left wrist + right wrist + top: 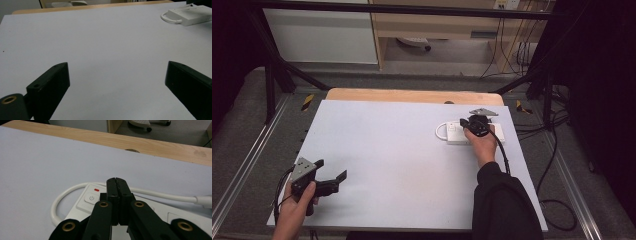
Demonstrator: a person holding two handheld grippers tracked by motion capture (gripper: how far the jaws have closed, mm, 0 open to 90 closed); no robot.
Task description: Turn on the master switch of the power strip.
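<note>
Right now the right gripper [117, 181] sits over the white power strip [458, 134] at the table's far right, jaws pressed together, gripping nothing, tips just right of the power button [91, 198]. Strip's long axis runs left-right across the table [402, 165], cable [65, 195] looping off its left end. Left gripper [332, 172] is well apart at the near-left corner, jaws wide, empty. Right hand is clearly nearer; my guess is a button press.

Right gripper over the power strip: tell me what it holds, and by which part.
Nothing. The right gripper has its jaws pressed together with nothing between them, poised above the white power strip beside its power button. The left gripper is open and holds nothing.
</note>
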